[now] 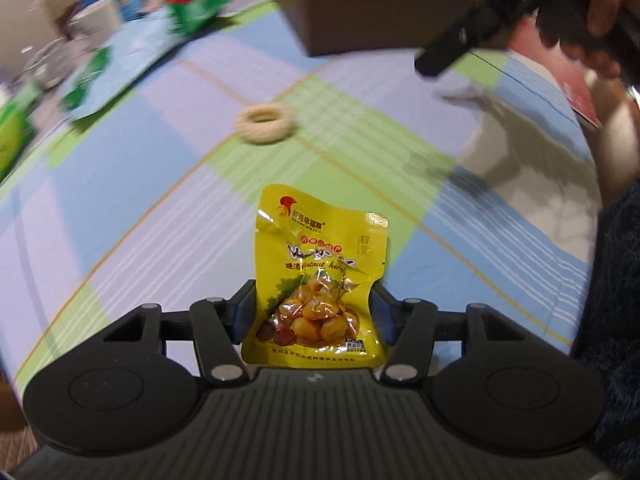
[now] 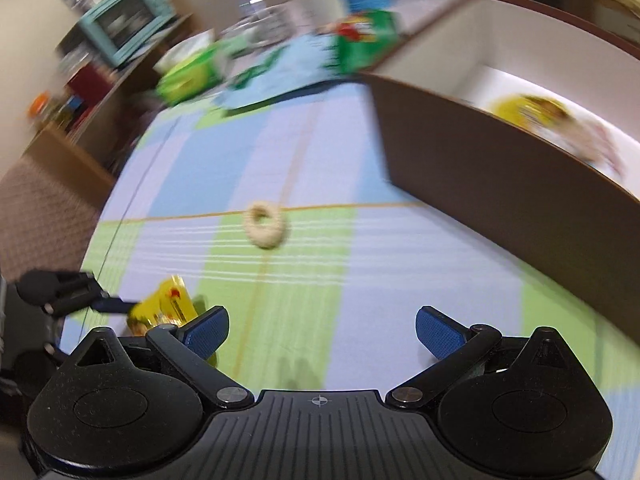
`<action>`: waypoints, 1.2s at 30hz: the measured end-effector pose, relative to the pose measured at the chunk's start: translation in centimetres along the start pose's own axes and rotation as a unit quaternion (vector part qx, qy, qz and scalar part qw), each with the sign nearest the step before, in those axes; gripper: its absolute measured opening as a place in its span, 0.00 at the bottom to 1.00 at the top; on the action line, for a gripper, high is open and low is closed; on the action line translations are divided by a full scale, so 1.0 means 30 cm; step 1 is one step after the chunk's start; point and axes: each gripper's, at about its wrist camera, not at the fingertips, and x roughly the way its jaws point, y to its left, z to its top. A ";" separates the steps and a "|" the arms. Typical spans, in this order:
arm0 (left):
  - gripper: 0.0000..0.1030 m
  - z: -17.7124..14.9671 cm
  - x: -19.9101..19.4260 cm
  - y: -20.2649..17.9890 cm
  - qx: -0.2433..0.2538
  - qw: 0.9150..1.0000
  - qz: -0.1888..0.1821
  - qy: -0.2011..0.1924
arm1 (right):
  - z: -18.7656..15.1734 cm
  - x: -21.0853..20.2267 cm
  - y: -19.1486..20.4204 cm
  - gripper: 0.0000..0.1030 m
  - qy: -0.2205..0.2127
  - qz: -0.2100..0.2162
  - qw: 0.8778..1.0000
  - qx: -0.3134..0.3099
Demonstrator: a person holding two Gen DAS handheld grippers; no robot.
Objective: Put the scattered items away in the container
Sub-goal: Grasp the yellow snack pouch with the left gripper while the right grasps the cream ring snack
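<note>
My left gripper (image 1: pixel 314 304) is shut on a yellow chestnut packet (image 1: pixel 320 272), held above the checked cloth. In the right wrist view the same packet (image 2: pixel 166 308) shows at lower left, pinched by the left gripper (image 2: pixel 120 306). A pale ring-shaped snack (image 1: pixel 266 123) lies on the cloth ahead, also visible as the ring (image 2: pixel 265 225) in the right wrist view. My right gripper (image 2: pixel 322 332) is open with nothing between its blue pads, hovering over the cloth. The brown box (image 2: pixel 500 184) stands at right, with a yellow packet (image 2: pixel 528 110) inside; the box (image 1: pixel 360 4) is at the top in the left view.
Green snack bags (image 2: pixel 364 44) and a light blue pouch (image 2: pixel 280 76) lie at the far end of the cloth. A white mug (image 2: pixel 320 4), glassware and a teal oven (image 2: pixel 128 20) stand beyond. A person's hand (image 1: pixel 600 32) holds the right gripper (image 1: pixel 472 28).
</note>
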 end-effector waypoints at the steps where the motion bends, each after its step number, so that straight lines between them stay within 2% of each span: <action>1: 0.52 -0.008 -0.014 0.019 -0.012 1.000 0.007 -0.002 | 0.013 0.027 0.022 1.00 0.001 0.005 1.000 -0.020; 2: 0.52 -0.016 -0.028 0.038 -0.024 1.000 0.013 -0.004 | 0.026 0.054 0.044 0.99 0.001 0.009 0.999 -0.039; 4: 0.52 -0.029 -0.048 0.071 -0.047 0.999 0.025 -0.006 | 0.052 0.105 0.084 0.80 0.004 0.018 0.997 -0.076; 10: 0.52 -0.037 -0.063 0.120 -0.078 0.996 0.038 -0.007 | 0.133 0.254 0.134 0.78 0.017 0.030 0.992 -0.125; 11: 0.52 -0.034 -0.062 0.125 -0.081 0.996 0.038 -0.008 | 0.145 0.273 0.139 0.75 0.018 0.030 0.990 -0.133; 12: 0.52 -0.029 -0.058 0.129 -0.084 0.996 0.038 -0.009 | 0.152 0.289 0.143 0.64 0.021 0.029 0.989 -0.142; 20: 0.52 0.004 -0.026 0.170 -0.096 0.994 0.043 -0.008 | 0.186 0.372 0.139 0.61 0.038 0.020 0.983 -0.180; 22: 0.52 0.011 -0.019 0.181 -0.099 0.994 0.043 -0.007 | 0.187 0.382 0.142 0.41 0.042 0.019 0.980 -0.192; 26: 0.52 0.021 -0.012 0.194 -0.103 0.994 0.045 -0.006 | 0.180 0.392 0.151 0.41 0.045 0.015 0.977 -0.208; 27: 0.52 0.022 -0.011 0.195 -0.104 0.994 0.045 -0.006 | 0.176 0.390 0.156 0.37 0.045 0.013 0.976 -0.213; 28: 0.52 0.023 -0.010 0.195 -0.104 0.994 0.045 -0.007 | 0.174 0.390 0.160 0.27 0.045 0.007 0.975 -0.219; 29: 0.52 0.024 -0.010 0.195 -0.104 0.994 0.045 -0.007 | 0.171 0.388 0.164 0.23 0.047 0.007 0.973 -0.225; 36: 0.52 0.034 -0.021 0.182 -0.102 0.994 0.048 -0.011 | 0.140 0.344 0.178 0.21 0.047 0.017 0.973 -0.227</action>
